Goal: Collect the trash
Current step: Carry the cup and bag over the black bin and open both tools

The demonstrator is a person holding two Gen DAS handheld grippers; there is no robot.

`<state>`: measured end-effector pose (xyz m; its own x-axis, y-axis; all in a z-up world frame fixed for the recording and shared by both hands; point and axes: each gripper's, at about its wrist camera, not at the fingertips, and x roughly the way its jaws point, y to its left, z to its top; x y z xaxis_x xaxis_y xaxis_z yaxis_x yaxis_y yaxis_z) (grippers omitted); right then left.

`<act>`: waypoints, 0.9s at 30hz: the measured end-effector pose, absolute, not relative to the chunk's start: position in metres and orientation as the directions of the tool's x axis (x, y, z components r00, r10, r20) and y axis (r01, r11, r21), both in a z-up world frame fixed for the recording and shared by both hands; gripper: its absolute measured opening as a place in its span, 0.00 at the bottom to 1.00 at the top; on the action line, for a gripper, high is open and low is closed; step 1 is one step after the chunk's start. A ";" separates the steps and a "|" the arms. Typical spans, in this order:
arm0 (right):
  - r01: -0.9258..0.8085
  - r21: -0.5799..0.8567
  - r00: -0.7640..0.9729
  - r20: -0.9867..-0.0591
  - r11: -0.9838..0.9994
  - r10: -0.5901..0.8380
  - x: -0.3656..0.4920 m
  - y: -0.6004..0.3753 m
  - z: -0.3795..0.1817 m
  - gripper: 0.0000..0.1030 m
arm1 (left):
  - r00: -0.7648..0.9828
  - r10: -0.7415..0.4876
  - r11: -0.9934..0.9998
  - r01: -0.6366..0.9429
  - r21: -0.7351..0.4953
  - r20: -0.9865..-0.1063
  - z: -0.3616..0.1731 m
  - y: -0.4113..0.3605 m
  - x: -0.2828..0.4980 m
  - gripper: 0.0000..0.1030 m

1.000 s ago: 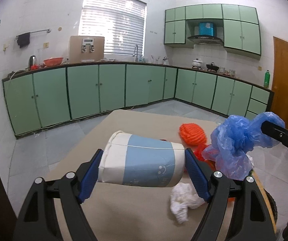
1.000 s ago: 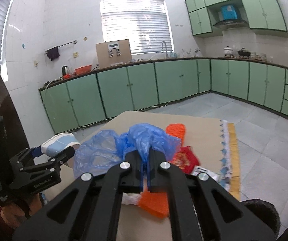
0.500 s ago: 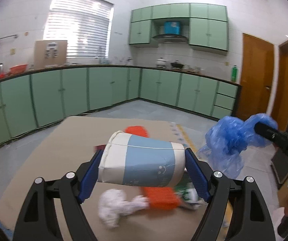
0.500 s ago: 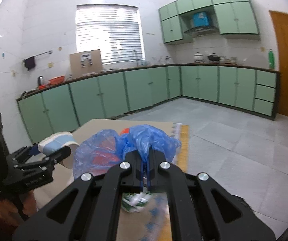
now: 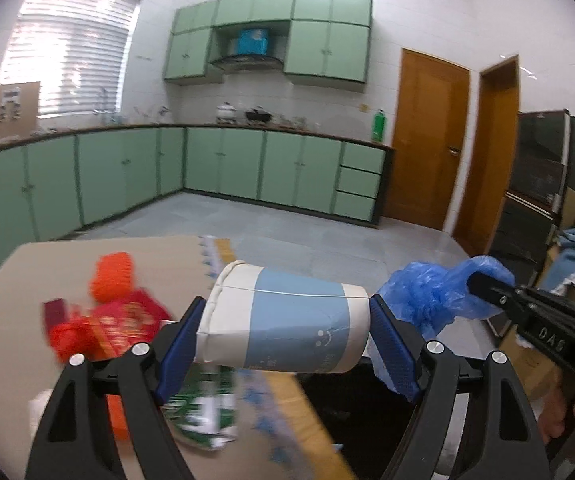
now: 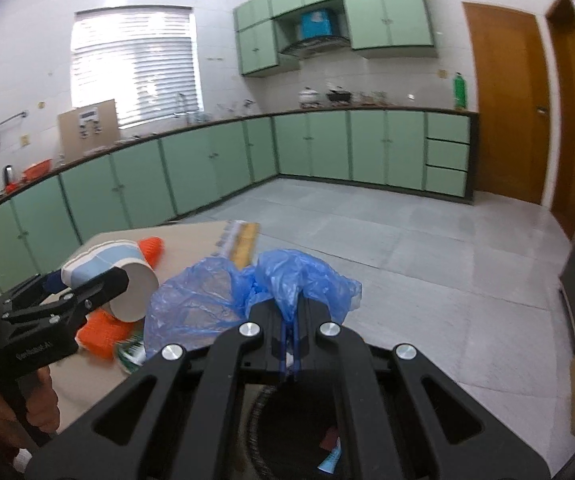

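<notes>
My left gripper (image 5: pixel 287 316) is shut on a white and light-blue paper cup (image 5: pixel 299 328), held sideways between the blue pads (image 5: pixel 177 344) at the table's right edge. From the right wrist view the cup (image 6: pixel 103 268) and left gripper (image 6: pixel 83 292) sit at the left. My right gripper (image 6: pixel 291 320) is shut on a crumpled blue plastic bag (image 6: pixel 207 304), which bulges over its fingers. Directly beneath it is a black round bin (image 6: pixel 287 432) with scraps inside. In the left wrist view the bag (image 5: pixel 427 296) hangs right of the cup, pinched in the right gripper (image 5: pixel 487 284).
On the beige table (image 5: pixel 27 280) lie an orange net (image 5: pixel 113 276), a red packet (image 5: pixel 127 320), a green-white wrapper (image 5: pixel 203 412) and a white tissue (image 5: pixel 37 404). Green cabinets (image 6: pixel 327 148) line the walls. Wooden doors (image 5: pixel 427 140) and a black cabinet (image 5: pixel 547 168) stand at right.
Both grippers have swung right, from over the middle of the table to its right edge and the bin. The cup and the blue bag stay gripped.
</notes>
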<state>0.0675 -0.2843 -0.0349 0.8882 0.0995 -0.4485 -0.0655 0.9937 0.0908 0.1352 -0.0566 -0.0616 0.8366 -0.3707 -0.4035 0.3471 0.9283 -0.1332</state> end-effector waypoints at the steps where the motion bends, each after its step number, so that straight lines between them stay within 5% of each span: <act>1: -0.052 0.095 0.886 -0.455 0.994 0.090 0.069 -0.289 -0.039 0.01 | 0.831 -0.378 0.925 0.354 -0.136 -0.408 -0.062 -0.064 0.138 0.77; 19: 0.122 0.112 0.808 -0.588 0.986 -0.033 0.074 -0.360 -0.127 0.02 | 0.695 -0.455 0.872 0.474 -0.121 -0.557 -0.126 -0.168 0.173 0.77; 22: 0.124 0.125 0.792 -0.610 0.984 -0.022 0.080 -0.366 -0.137 0.06 | 0.676 -0.466 0.862 0.493 -0.120 -0.571 -0.130 -0.178 0.176 0.79; 27: 0.144 0.138 0.777 -0.629 0.980 -0.026 0.082 -0.373 -0.147 0.37 | 0.636 -0.504 0.844 0.507 -0.175 -0.585 -0.131 -0.178 0.184 0.84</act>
<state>0.0816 -0.3730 -0.1467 0.7767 -0.0258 -0.6293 0.1443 0.9799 0.1379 0.1841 -0.1785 -0.1307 0.6359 -0.5038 -0.5847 0.5072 0.8438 -0.1754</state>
